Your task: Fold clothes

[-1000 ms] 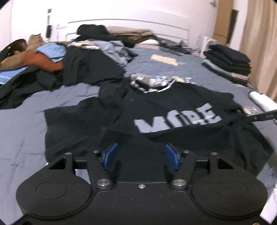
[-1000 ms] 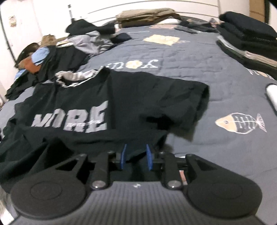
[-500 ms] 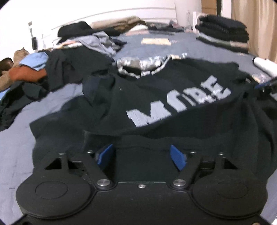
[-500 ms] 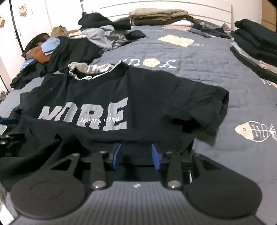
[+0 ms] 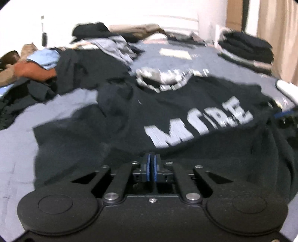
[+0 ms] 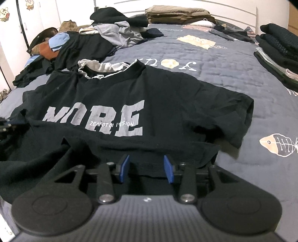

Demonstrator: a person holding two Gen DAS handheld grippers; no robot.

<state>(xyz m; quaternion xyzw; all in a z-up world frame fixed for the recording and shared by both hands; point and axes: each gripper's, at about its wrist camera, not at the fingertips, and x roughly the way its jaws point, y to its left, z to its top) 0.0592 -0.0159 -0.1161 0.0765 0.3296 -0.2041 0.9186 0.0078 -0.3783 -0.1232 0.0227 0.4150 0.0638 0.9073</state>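
Note:
A black T-shirt (image 5: 186, 104) with grey "MORE" lettering lies face up on the grey-blue bedspread (image 6: 232, 61), collar toward the headboard. In the left wrist view my left gripper (image 5: 151, 158) has its blue pads pressed together at the shirt's near hem, pinching the fabric. In the right wrist view the T-shirt (image 6: 167, 104) has its hem lying between the spread pads of my right gripper (image 6: 146, 167), which is open and does not press on the cloth. The right sleeve is folded under a little. The picture from the left wrist is blurred.
A heap of unfolded clothes (image 6: 111, 31) covers the far left of the bed. Folded dark garments (image 6: 275, 42) are stacked at the right edge, and folded beige ones (image 6: 178, 13) by the headboard. A white roll (image 5: 286, 87) lies at the right.
The left jaws went from wide apart to shut at the shirt's hem. The right jaws spread wider around the hem. Both views shifted slightly over the shirt.

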